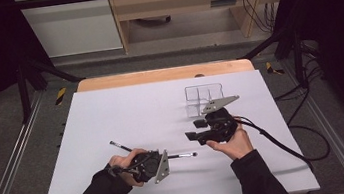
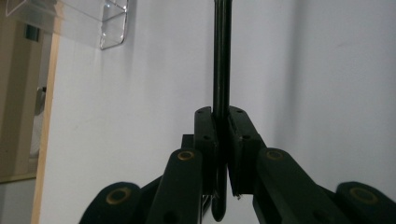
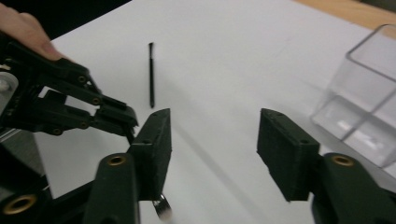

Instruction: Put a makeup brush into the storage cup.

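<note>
No text, label, brand, number or sign can be read on anything here.

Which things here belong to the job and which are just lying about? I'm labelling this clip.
In the job:
- slim black stick, clamped in the left gripper
- right gripper, open
- clear divided box, probably its target

Lying about:
- second black stick, untouched on the table
- wooden shelf unit

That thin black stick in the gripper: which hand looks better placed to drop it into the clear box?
Probably the left. The left gripper is already clamped on the black stick, while the right gripper stands open with nothing between its jaws, though it is nearer the clear box.
</note>
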The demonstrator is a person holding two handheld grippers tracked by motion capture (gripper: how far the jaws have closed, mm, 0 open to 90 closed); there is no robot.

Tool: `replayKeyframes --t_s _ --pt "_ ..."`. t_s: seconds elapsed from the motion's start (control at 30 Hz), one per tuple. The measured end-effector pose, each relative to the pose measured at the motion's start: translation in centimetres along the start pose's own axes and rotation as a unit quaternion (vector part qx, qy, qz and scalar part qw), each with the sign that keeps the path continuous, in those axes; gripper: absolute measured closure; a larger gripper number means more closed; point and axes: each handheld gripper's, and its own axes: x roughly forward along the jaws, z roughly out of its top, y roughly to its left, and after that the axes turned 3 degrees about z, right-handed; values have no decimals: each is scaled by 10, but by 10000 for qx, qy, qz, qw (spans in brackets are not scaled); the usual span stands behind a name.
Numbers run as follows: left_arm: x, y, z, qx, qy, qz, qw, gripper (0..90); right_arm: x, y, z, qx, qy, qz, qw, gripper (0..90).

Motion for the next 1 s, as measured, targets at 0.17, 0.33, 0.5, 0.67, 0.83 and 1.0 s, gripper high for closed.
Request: replayKeyframes --t_s 0.17,0.33,0.5,0.67,0.83,1.0 --pt "0 0 -6 -355 -31 16 9994 828 -10 -4 -7 101 -400 -288 9987 363" --pt "1 1 -14 -888 -124 13 9960 828 -18 -6 -16 210 -821 -437 9954 289" --pt "2 2 -19 -1344 -298 -25 9905 828 -22 -5 -23 279 -985 -594 9930 220" --pt "2 2 -22 -1730 -428 -10 9840 829 -23 -5 -29 396 -1107 -669 9908 170" --pt "1 2 -25 -2122 -578 -57 9755 828 -27 -5 -32 467 -1186 -671 9896 157" --pt "-1 1 -27 -2514 -683 -68 9655 829 -26 -2 -34 451 -1197 -690 9894 146"
